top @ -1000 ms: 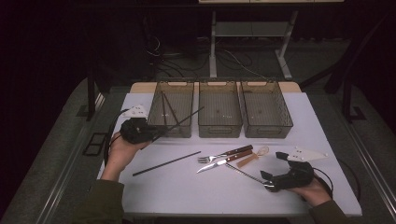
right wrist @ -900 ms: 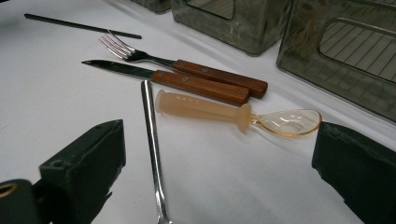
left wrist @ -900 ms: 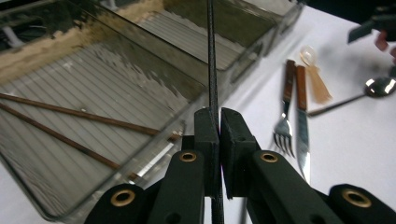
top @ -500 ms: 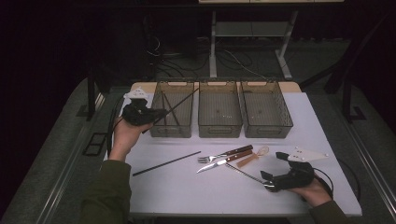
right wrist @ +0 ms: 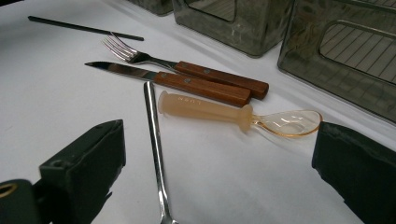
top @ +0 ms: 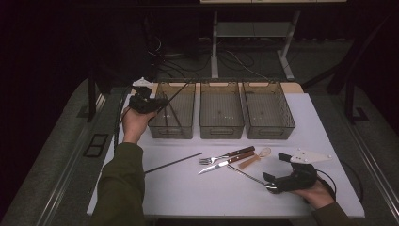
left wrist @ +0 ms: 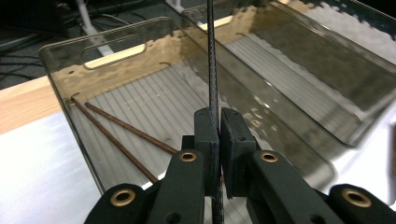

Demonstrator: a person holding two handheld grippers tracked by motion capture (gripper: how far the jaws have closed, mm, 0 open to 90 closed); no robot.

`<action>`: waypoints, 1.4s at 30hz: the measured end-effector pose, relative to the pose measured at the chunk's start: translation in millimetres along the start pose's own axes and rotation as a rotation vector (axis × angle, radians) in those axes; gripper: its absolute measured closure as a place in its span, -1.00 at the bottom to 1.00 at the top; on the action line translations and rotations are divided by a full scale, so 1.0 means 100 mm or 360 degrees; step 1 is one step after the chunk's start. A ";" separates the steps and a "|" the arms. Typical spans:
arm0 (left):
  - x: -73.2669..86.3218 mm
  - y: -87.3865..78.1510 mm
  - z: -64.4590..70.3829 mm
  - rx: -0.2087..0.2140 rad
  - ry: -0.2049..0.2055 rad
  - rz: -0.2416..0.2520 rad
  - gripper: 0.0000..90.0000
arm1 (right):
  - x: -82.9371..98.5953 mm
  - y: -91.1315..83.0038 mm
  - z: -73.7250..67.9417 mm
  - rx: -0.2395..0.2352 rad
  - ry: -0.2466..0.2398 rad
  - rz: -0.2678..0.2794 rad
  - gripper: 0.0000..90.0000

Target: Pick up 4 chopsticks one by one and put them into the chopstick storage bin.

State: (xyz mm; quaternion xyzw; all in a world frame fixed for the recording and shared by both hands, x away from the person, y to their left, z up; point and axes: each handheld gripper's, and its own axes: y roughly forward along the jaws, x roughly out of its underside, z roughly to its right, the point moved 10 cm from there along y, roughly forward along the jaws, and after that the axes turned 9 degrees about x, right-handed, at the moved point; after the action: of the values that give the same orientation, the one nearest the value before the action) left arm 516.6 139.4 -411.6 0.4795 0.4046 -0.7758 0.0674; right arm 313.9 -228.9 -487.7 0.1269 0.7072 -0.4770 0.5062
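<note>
My left gripper (top: pixel 157 106) hovers at the left bin's (top: pixel 184 132) near-left corner, shut on a thin black rod (top: pixel 175 95) that slants up over the bin. In the left gripper view the jaws (left wrist: pixel 219 135) pinch that rod (left wrist: pixel 212 70) above the bin, where two brown sticks (left wrist: pixel 121 135) lie on the ribbed floor. My right gripper (top: pixel 273 181) rests open on the table at the front right. In the right gripper view its jaws (right wrist: pixel 219 168) stand wide apart on either side of a slim metal utensil handle (right wrist: pixel 154 140).
A fork (top: pixel 226 156), a wooden-handled knife (top: pixel 221 165) and a translucent spoon (top: pixel 254 159) lie mid-table. A second black rod (top: pixel 173 162) lies to their left. The middle bin (top: pixel 221 133) and the right bin (top: pixel 270 134) stand in the back row. The table's edges drop to a dark floor.
My left gripper has carried the black rod away from the table's left side, back and up to the left bin. The right gripper has stayed where it was.
</note>
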 end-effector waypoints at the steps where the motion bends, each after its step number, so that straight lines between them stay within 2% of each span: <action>1: 0.01 0.03 -0.04 -0.0014 -0.0012 -0.0004 0.90 | 0.00 0.00 0.00 0.0001 -0.0001 -0.0002 -0.93; 3: 0.05 0.08 -0.11 -0.0049 -0.0036 -0.0035 0.90 | 0.00 0.00 0.00 0.0000 -0.0004 0.0001 -0.93; 5: 0.09 0.12 -0.16 -0.0053 -0.0088 -0.0038 0.90 | 0.00 0.00 0.00 0.0000 -0.0001 -0.0004 -0.93; 8: 0.15 0.19 -0.20 -0.0064 -0.0130 -0.0068 0.90 | 0.00 0.00 0.00 0.0000 -0.0006 -0.0002 -0.93; 11: 0.17 0.26 -0.19 -0.0056 -0.0140 -0.0079 0.90 | 0.00 0.00 -0.01 -0.0003 -0.0013 0.0005 -0.93; 20: 0.27 0.37 -0.22 -0.0115 -0.0164 -0.0167 0.90 | 0.00 -0.01 -0.01 -0.0005 -0.0012 0.0004 -0.93; 22: 0.28 0.38 -0.23 -0.0115 -0.0198 -0.0170 0.89 | 0.00 -0.01 -0.01 -0.0006 -0.0015 0.0005 -0.93; 24: 0.26 0.36 -0.24 -0.0139 -0.0197 -0.0142 0.77 | 0.00 -0.01 -0.01 -0.0007 -0.0011 0.0002 -0.93; 27: 0.22 0.35 -0.21 -0.0121 -0.0157 -0.0122 0.60 | 0.00 -0.01 -0.01 -0.0009 -0.0008 0.0002 -0.93; 33: 0.15 0.32 -0.16 -0.0085 -0.0112 -0.0062 0.39 | 0.00 -0.01 -0.02 -0.0009 -0.0012 0.0003 -0.93; 36: 0.11 0.30 -0.12 -0.0041 -0.0098 -0.0033 0.27 | 0.00 -0.01 -0.01 -0.0007 -0.0008 0.0002 -0.93; 38: 0.12 0.28 -0.11 -0.0051 -0.0067 -0.0058 0.16 | 0.00 -0.02 -0.01 -0.0005 -0.0009 0.0003 -0.93; 42: 0.08 0.24 -0.03 -0.0015 -0.0026 -0.0047 0.01 | 0.00 -0.02 0.00 -0.0001 -0.0008 0.0003 -0.93</action>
State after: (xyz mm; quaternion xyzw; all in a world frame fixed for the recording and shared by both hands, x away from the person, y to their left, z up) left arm 526.2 128.1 -431.9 0.4669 0.4147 -0.7786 0.0615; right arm 312.3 -229.6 -487.0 0.1264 0.7059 -0.4766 0.5085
